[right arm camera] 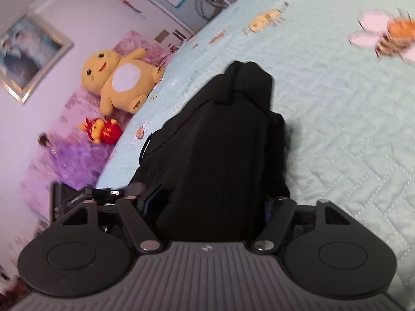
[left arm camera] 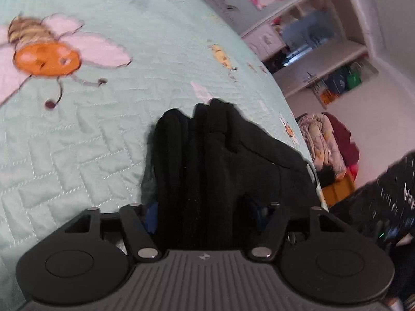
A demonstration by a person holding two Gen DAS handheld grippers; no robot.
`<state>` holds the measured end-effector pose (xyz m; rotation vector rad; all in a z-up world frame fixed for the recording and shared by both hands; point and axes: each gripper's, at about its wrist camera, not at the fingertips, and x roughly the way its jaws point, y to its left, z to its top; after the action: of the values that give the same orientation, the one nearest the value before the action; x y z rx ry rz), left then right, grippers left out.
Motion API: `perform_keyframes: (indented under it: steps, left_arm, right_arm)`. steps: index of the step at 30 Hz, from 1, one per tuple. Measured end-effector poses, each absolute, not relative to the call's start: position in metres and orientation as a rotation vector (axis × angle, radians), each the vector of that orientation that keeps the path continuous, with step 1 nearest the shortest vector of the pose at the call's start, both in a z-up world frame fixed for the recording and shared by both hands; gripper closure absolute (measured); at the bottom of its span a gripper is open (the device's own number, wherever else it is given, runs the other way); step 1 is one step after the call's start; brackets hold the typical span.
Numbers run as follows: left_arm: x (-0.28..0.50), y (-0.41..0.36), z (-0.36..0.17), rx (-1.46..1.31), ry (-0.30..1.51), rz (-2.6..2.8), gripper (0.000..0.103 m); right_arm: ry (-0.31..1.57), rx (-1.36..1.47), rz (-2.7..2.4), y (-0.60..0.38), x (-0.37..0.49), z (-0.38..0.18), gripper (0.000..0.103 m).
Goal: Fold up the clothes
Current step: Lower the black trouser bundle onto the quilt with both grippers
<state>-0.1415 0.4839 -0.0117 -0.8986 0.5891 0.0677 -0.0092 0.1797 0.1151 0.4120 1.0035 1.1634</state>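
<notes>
Between the fingers of the left gripper [left arm camera: 205,217] sits a bunched fold of a black knit garment [left arm camera: 220,160], and the linkage arms stand drawn in on either side of it, so the jaws look clamped on the cloth. The right gripper [right arm camera: 210,207] holds the same black garment [right arm camera: 223,140] in the same way, its fingers hidden under the fabric that spills over them.

From both grips the cloth runs forward in gathered ridges and hangs over the pale green quilted bedspread [left arm camera: 77,142]. Two grips on one piece suggest it is being held by an edge or two corners so it can be carried or laid flat. How many folds it already has cannot be told.

Past the bedspread's edge, in the right wrist view, a yellow plush toy [right arm camera: 116,77] rests on a purple cover.
</notes>
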Motion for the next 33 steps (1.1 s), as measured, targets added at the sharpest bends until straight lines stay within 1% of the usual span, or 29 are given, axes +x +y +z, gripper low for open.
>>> perform_keyframes:
  steps: [1,2,3,4,7,9,10,13,15,17,20,21,22,24,25,26,28,30,32,33]
  left_arm:
    - [-0.149,0.484,-0.01,-0.916,0.56,0.064,0.052]
    - [-0.157,0.484,-0.008,-0.935,0.531,0.061,0.06]
    - [-0.166,0.484,-0.003,-0.954,0.498,0.057,0.063]
    - [-0.176,0.483,0.005,-0.959,0.468,0.05,0.064]
    - [-0.209,0.482,0.028,-0.939,0.384,0.056,0.063]
    - [-0.217,0.486,0.027,-0.935,0.396,0.13,0.058]
    - [-0.22,0.489,0.024,-0.939,0.41,0.169,0.057]
    - [-0.214,0.503,-0.008,-1.025,0.516,0.291,0.049]
    - [-0.224,0.502,-0.005,-1.063,0.453,0.318,0.049]
    - [-0.235,0.492,0.014,-0.979,0.382,0.382,0.049]
    - [-0.242,0.48,0.04,-0.832,0.273,0.414,0.043]
    - [-0.237,0.48,0.044,-0.791,0.27,0.397,0.04]
    - [-0.23,0.481,0.045,-0.762,0.275,0.379,0.04]
    - [-0.209,0.489,0.037,-0.795,0.347,0.347,0.041]
    - [-0.201,0.495,0.03,-0.833,0.382,0.351,0.042]
    - [-0.194,0.5,0.024,-0.869,0.401,0.363,0.044]
    - [-0.187,0.504,0.015,-0.895,0.413,0.356,0.049]
    - [-0.185,0.501,0.015,-0.828,0.416,0.351,0.066]
    - [-0.194,0.495,0.02,-0.786,0.381,0.354,0.079]
    - [-0.201,0.491,0.024,-0.78,0.351,0.357,0.083]
  right_arm:
    - [0.994,0.397,1.168,0.182,-0.011,0.116,0.041]
    - [0.99,0.388,1.171,0.185,-0.012,0.117,0.043]
    - [0.994,0.386,1.171,0.189,-0.011,0.118,0.045]
    - [0.998,0.385,1.172,0.193,-0.011,0.118,0.047]
    - [1.011,0.38,1.174,0.203,-0.01,0.118,0.048]
    - [1.02,0.377,1.175,0.21,-0.009,0.119,0.048]
    - [1.024,0.375,1.176,0.214,-0.008,0.119,0.046]
    - [1.037,0.37,1.178,0.225,-0.007,0.12,0.037]
    - [1.045,0.367,1.179,0.232,-0.006,0.12,0.034]
    - [1.054,0.364,1.181,0.239,-0.005,0.12,0.033]
    - [1.003,0.4,1.153,0.228,-0.006,0.128,0.033]
    - [0.981,0.415,1.142,0.223,-0.007,0.131,0.033]
    - [0.959,0.431,1.13,0.218,-0.008,0.134,0.033]
    - [0.932,0.41,1.116,0.219,-0.009,0.138,0.034]
    - [0.92,0.375,1.105,0.222,-0.01,0.14,0.042]
    - [0.904,0.321,1.085,0.227,-0.012,0.143,0.046]
    - [0.88,0.239,1.064,0.234,-0.017,0.146,0.051]
    - [0.853,0.185,1.06,0.24,-0.019,0.147,0.052]
    - [0.819,0.143,1.071,0.242,-0.022,0.149,0.053]
    - [0.798,0.131,1.085,0.242,-0.024,0.151,0.055]
